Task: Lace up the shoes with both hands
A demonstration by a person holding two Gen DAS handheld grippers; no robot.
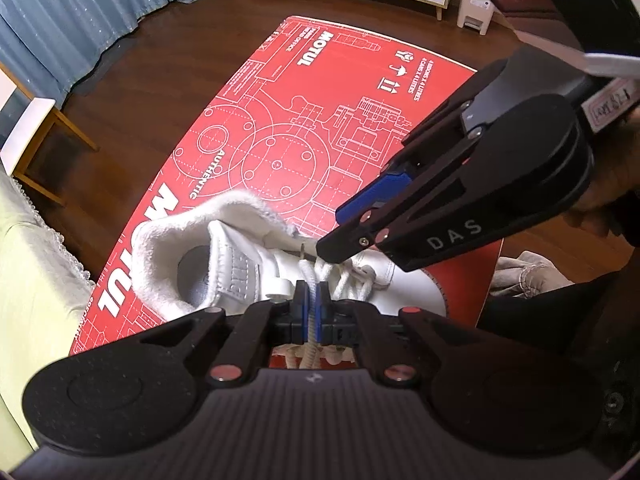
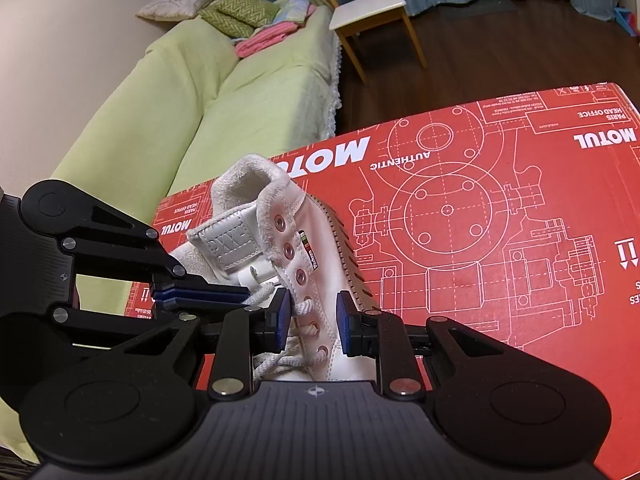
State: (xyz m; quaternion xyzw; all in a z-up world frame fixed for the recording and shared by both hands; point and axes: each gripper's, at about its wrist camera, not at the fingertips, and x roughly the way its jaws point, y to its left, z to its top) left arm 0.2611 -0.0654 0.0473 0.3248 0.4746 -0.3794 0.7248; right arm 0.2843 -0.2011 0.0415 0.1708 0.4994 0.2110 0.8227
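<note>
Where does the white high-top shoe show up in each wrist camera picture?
Left wrist view: the white shoe sits lower centre, collar toward the left, just beyond the left hand-held gripper, which is shut on the lace.
Right wrist view: the shoe stands centre, its eyelet row between the open pads of the right hand-held gripper.
Shared landmark: the red printed cardboard box beneath it.

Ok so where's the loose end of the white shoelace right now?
In the left wrist view the shoelace is pinched in the shut left gripper, low centre, just in front of the white shoe on the red box.
</note>
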